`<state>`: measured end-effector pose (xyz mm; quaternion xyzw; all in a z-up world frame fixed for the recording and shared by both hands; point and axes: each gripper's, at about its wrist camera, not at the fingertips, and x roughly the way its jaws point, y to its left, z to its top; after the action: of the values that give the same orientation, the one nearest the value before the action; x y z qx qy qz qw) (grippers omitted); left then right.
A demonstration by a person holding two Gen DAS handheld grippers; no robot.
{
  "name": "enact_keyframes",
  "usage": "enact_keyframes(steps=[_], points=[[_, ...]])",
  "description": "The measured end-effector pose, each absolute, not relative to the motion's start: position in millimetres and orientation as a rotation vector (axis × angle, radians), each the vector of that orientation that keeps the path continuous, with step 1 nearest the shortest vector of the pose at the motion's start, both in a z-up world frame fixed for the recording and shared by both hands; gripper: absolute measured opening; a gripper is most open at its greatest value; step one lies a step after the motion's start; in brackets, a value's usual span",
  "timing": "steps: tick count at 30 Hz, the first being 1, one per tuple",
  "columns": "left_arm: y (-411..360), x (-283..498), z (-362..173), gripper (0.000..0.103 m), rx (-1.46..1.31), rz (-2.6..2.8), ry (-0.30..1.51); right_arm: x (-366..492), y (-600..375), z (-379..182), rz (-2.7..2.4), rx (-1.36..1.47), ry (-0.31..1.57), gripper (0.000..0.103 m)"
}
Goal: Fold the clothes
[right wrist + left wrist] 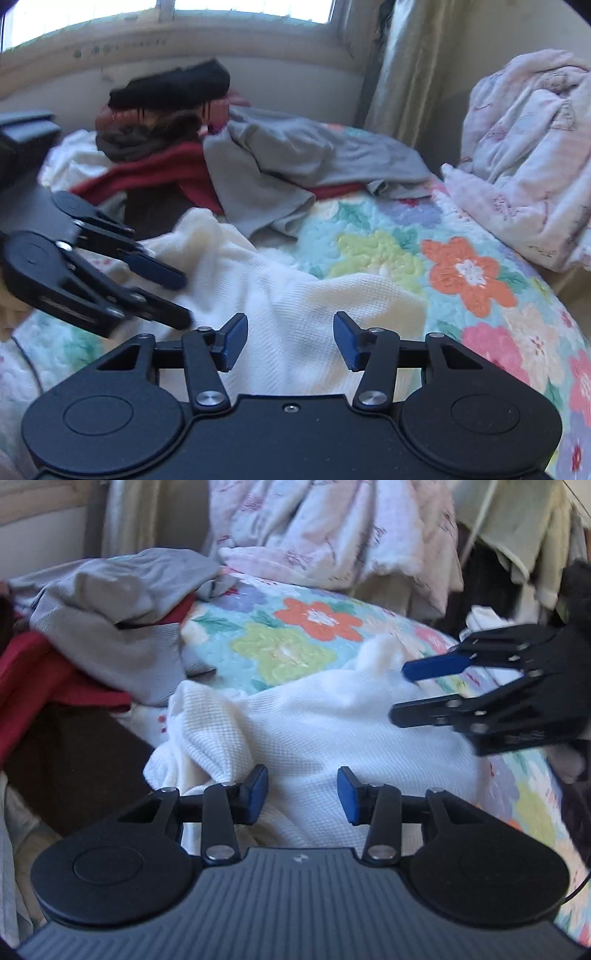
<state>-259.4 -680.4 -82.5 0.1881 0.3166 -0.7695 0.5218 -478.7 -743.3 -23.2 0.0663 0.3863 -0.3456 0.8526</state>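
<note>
Across the left wrist view, a white waffle-knit garment [314, 716] lies rumpled on the floral quilt [280, 635]; left gripper [302, 794] hovers, jaws wide, empty. Right wrist view: right gripper [290, 339] likewise wide and empty above it, seemingly seeking edges.

left claw [302, 794] agape | right claw [400, 692] likewise | white garment [332, 720] (rumpled) beneath

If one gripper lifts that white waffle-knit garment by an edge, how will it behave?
The white garment will probably droop and trail: it already lies in soft bunches and folds on the floral quilt. Its textured weave looks grippy, so slipping seems unlikely. Both the left gripper and right gripper are open, which suggests lifting two corners would spread it better.
</note>
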Motion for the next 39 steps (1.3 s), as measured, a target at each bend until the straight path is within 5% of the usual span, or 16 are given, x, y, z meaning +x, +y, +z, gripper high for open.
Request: enact_keyframes(steps=[6, 14, 27, 33, 37, 39], points=[[-656.5, -257.6, -91.0, 0.038, 0.403, -1.763, 0.791, -502.7, -788.7, -55.4, -0.83, 0.293, 0.81, 0.056], [-669.9, -272.1, -74.8, 0.046, 0.476, -1.863, 0.559, -526.0, -792.6, -78.1, -0.86, 0.456, 0.714, 0.057], [-699.9, -271.3, -71.9, 0.048, 0.519, -1.799, 0.564, -496.8, -756.4, -50.3, -0.807, 0.225, 0.722, 0.061], [-705.9, -245.0, -93.7, 0.044, 0.459, -1.764, 0.696, -500.6, -811.4, -61.0, -0.882, 0.444, 0.738, 0.054], [-706.1, -232.2, -101.9, 0.041, 0.413, -1.782, 0.743, -531.5, -843.6, -82.4, -0.943, 0.698, 0.675, 0.032], [-706.6, -227.8, -103.5, 0.04, 0.395, -1.791, 0.761, -535.7, -838.5, -87.2, -0.945, 0.71, 0.659, 0.032]])
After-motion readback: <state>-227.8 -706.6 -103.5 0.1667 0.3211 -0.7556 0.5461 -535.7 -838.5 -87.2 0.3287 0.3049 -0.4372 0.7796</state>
